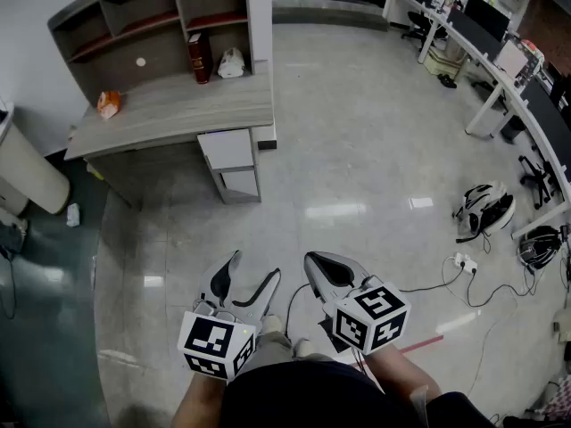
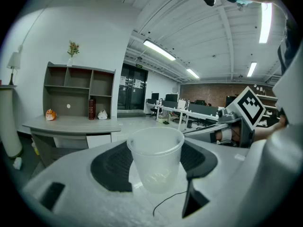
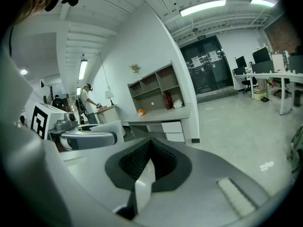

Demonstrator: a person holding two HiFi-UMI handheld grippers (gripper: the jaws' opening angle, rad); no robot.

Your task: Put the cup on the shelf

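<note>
One cup (image 2: 155,157), two grippers (left gripper (image 1: 254,267), right gripper (image 1: 314,261)), one shelf (image 1: 152,25), one desk (image 1: 178,105), one red book (image 1: 199,57), one white bag (image 1: 231,62), one orange packet (image 1: 108,103).

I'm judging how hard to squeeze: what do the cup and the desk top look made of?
The cup looks like thin, frosted translucent plastic: the background shows dimly through its wall. The desk top looks like matt grey wood-grain laminate, judging by its streaky grain; it might be real wood.

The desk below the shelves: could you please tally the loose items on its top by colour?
orange item: 1
dark red item: 1
white item: 1
Total: 3
</note>
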